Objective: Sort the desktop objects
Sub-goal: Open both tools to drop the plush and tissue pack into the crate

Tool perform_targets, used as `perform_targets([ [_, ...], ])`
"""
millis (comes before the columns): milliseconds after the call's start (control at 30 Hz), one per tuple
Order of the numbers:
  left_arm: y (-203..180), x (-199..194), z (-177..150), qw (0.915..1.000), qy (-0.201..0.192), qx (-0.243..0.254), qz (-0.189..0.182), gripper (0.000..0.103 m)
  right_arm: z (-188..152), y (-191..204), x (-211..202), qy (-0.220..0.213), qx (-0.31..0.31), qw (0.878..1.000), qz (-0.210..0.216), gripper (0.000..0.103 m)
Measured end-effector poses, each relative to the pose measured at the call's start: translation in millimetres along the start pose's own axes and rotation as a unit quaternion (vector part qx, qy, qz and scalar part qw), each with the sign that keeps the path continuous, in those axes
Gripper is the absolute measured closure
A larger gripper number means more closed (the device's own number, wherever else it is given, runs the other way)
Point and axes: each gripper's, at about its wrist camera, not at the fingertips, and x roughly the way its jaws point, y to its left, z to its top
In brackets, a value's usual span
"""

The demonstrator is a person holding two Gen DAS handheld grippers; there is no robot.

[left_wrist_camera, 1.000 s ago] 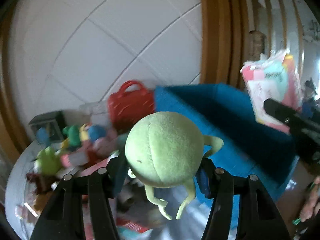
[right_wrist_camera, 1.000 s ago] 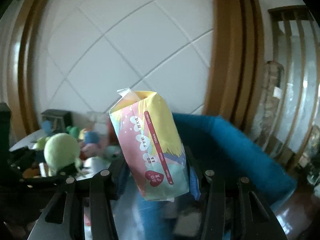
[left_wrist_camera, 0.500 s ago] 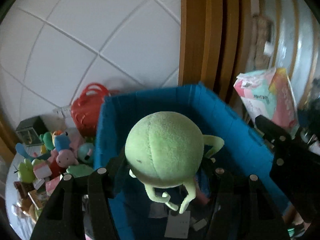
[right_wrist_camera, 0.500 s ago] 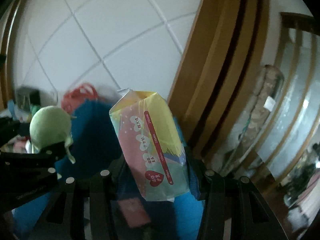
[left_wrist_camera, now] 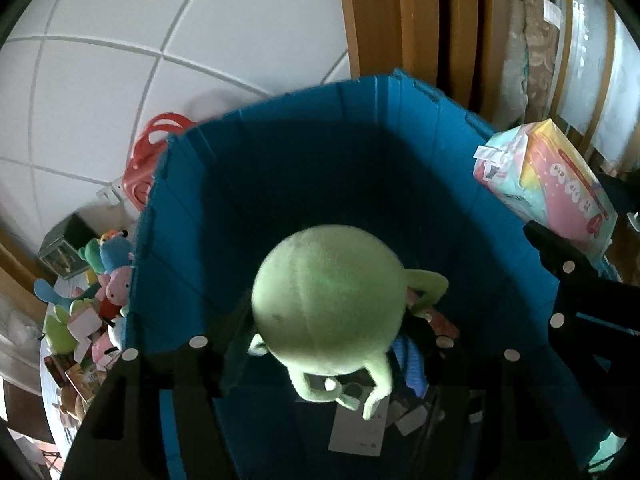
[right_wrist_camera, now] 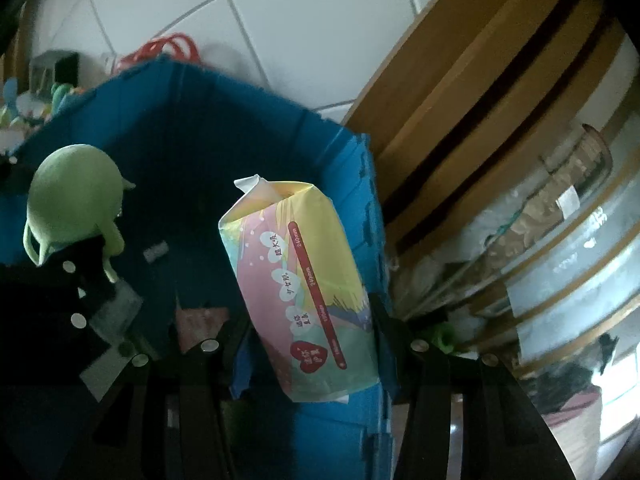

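Note:
A round green plush toy with thin arms hangs between the fingers of my left gripper, whose jaws are opening. It is above the inside of a deep blue bin. My right gripper is shut on a pastel pink, yellow and mint soft pack, held upright over the bin's right wall. The pack also shows at the right edge of the left wrist view. The plush toy and the left gripper's black fingers show at the left of the right wrist view. Cards and small items lie on the bin floor.
A red basket stands behind the bin against a white tiled wall. A heap of plush toys and packets covers the table left of the bin. A wooden frame and glass panels rise to the right.
Both grippers swung from the toy-covered table to the blue bin and tilted down into it. The plush and the pack stayed between their fingers, and the left fingers have spread slightly.

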Motion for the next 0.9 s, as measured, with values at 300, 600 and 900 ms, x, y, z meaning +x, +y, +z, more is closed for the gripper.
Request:
perform_targets([
  [300,-5.3,-0.1,-6.0,1.0000,0.009,-0.002,-0.002,0.023,-7.0,3.7,1.6,0.006,-0.007,1.000,0.007,0.046],
  [600,-6.4,-8.0,-15.7,0.9999,0.007,-0.007,-0.003,0.023,-11.7,2.0,-12.3,-0.006,-0.013,1.000,-0.007,0.015],
  [900,1.2,-27.3,-29.1,0.9992,-0.003,-0.030,-0.027,0.023,-21.3,-8.3,-28.8,-0.014,-0.007,1.000,-0.005,0.001],
])
